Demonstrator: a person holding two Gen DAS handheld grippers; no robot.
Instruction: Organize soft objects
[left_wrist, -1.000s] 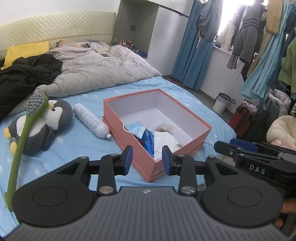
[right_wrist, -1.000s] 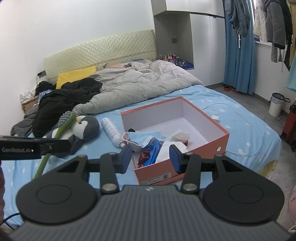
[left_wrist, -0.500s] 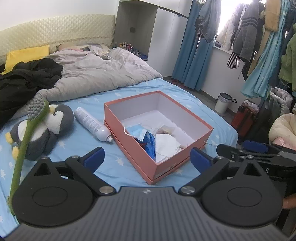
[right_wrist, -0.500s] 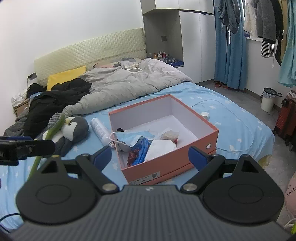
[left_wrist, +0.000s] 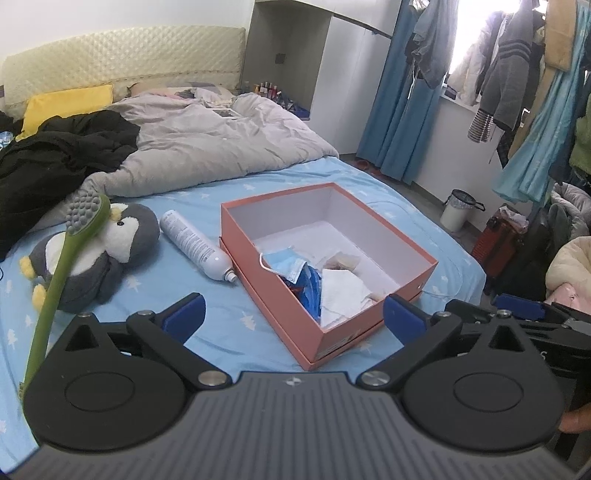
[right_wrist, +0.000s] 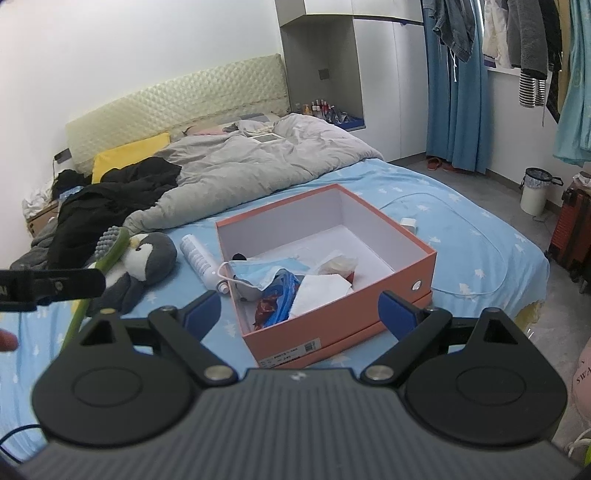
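Blue star-print bedsheet (left_wrist: 236, 325) holds an open orange box (left_wrist: 273, 291) beside a plush penguin (left_wrist: 110, 254). Left gripper (left_wrist: 293, 315) and right gripper (right_wrist: 299, 308) hover with fingers spread wide, having just opened, nothing between them.

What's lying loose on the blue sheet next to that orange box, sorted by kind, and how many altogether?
Plush penguin: 1
White spray bottle: 1
Green long-handled brush: 1
Small white item beyond the orange box: 1
Total: 4
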